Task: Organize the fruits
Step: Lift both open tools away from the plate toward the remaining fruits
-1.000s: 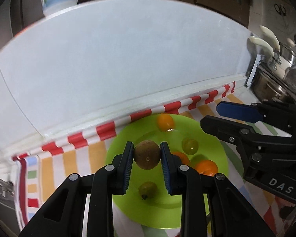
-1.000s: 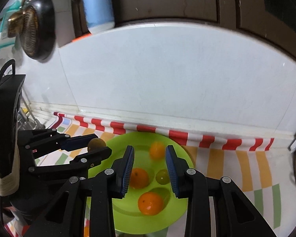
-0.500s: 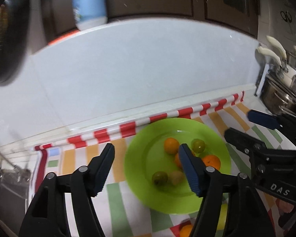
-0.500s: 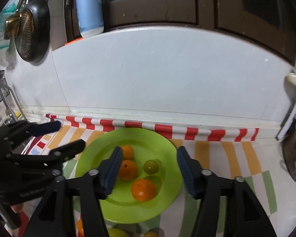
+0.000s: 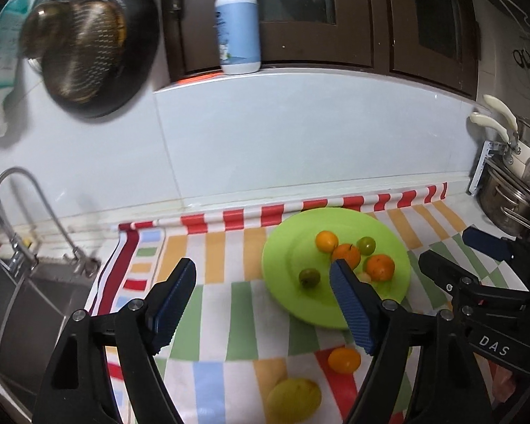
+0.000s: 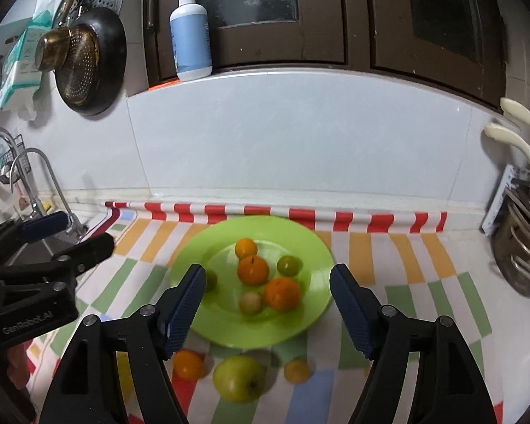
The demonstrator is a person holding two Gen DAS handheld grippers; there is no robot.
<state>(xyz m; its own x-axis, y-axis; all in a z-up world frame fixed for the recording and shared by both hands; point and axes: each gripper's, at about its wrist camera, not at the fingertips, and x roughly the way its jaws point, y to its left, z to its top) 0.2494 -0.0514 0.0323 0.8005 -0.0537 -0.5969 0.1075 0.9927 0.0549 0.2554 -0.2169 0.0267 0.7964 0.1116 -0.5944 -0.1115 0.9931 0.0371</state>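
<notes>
A green plate (image 6: 314, 247) lies on the striped cloth and holds several fruits: oranges (image 6: 253, 270), small green ones (image 6: 288, 265) and a pale brown one (image 6: 251, 302). On the cloth in front of it lie a yellow-green apple (image 6: 238, 378), an orange (image 6: 188, 364) and a small yellow fruit (image 6: 296, 371). My right gripper (image 6: 268, 275) hovers over the plate's near side, jaws opening, nothing between them. My left gripper (image 5: 261, 272) hangs left of the plate (image 5: 282, 247), jaws also opening and empty. Its right finger partly hides the brown fruit (image 5: 364, 276).
The striped cloth (image 5: 212, 247) covers the counter up to the white tiled wall. A sink with a tap (image 5: 24, 212) is at the left, steel pots (image 5: 512, 205) at the right. A soap bottle (image 5: 236, 31) stands on the ledge beside a hanging pan (image 5: 88, 53).
My left gripper let go of the brown fruit, which now lies on the plate. Both grippers opened wide and drew back from the plate, bringing the loose fruits on the cloth into view.
</notes>
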